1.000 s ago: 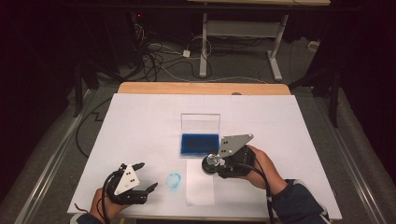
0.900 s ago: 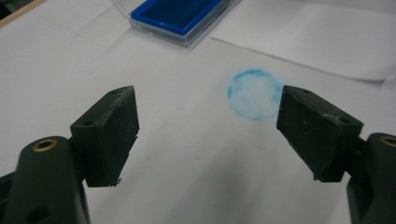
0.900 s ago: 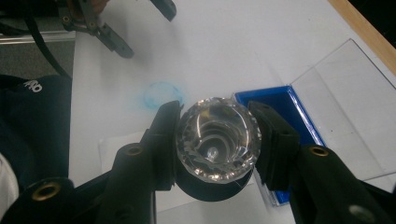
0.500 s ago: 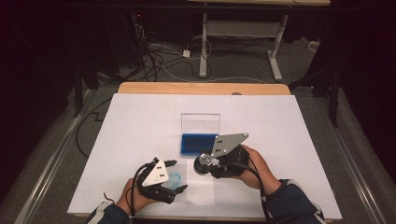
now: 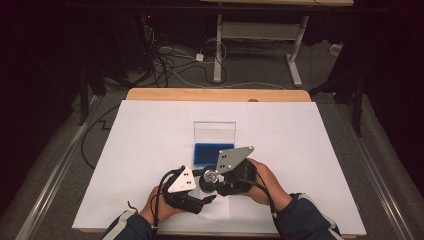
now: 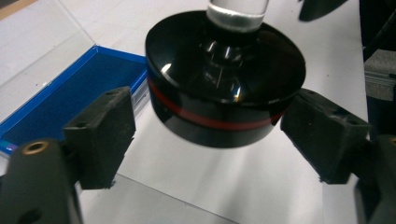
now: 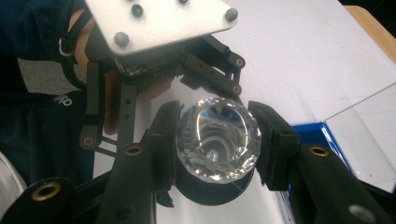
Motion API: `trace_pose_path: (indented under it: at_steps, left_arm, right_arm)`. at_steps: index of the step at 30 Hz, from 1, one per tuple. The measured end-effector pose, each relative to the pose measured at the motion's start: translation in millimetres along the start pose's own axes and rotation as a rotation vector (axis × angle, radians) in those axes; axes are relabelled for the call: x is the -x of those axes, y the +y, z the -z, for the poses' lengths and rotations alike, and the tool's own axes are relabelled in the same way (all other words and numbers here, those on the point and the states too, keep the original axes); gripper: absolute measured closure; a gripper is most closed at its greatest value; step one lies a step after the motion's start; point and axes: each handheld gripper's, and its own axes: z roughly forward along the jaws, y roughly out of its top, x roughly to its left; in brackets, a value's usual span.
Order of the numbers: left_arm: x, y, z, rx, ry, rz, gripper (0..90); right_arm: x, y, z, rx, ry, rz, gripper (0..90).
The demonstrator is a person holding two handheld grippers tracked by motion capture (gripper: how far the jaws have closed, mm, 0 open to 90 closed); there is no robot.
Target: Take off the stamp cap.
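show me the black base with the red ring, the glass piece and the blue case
black base [image 6: 224, 98], left gripper view, on its side wall above the red ring
glass piece [image 7: 219, 140], right gripper view, on its faceted top
blue case [image 5: 209, 154], high view, on its blue lining

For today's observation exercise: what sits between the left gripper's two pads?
In the left gripper view, the black base of the crystal piece sits between the left gripper pads, with small gaps each side; the right gripper clamps the crystal.

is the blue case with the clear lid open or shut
Open: the blue case has its clear lid standing upright behind its dark blue lining.
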Motion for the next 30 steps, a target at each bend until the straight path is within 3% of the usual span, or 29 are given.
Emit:
trace_pose_path:
  at_steps: [7,30]
  left_arm:
    - [0.9,-0.2,2.0,0.002,0.006,-0.011,28.7]
    - [4.9,-0.1,-2.1,-0.025,0.006,-0.041,36.1]
  right_arm:
    - [1.4,-3.4,-4.4,-0.017,0.009,-0.004,56.4]
    - [2.0,-7.8,-6.2,-0.012,0.034,-0.020,56.4]
